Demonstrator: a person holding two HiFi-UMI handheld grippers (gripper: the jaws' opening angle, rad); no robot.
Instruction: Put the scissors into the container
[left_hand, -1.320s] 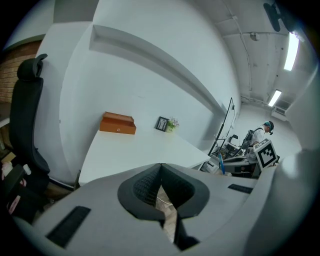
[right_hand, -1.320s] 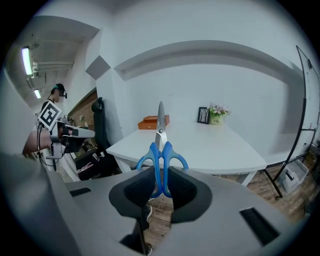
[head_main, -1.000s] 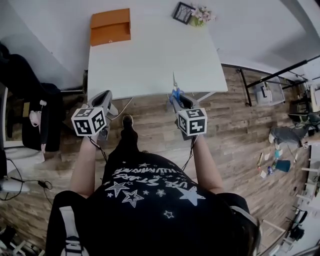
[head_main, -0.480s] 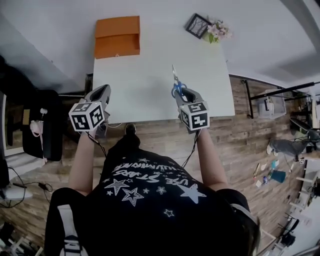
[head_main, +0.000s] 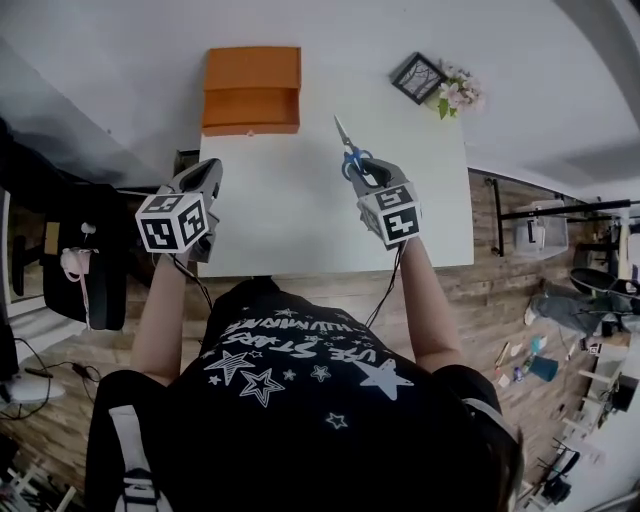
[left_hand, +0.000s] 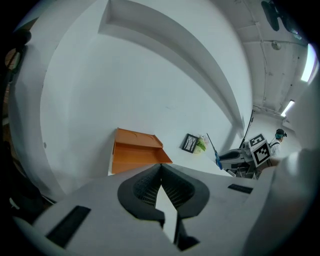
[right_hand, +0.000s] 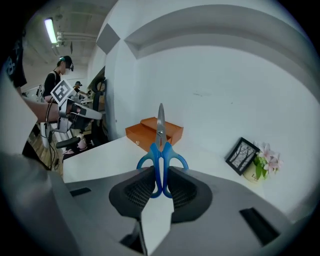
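The right hand-held gripper (right_hand: 160, 176) is squeezed tight on the blue handles of the scissors (right_hand: 160, 142), and the blades stick straight out past its tips, over the white surface (head_main: 300, 215). The orange container (head_main: 252, 88) sits at the far edge of the surface, ahead and to the left of the blade tips, so I think the scissors must go that way. The left hand-held gripper (left_hand: 161, 181) is pressed together, holding nothing, a bit nearer the container.
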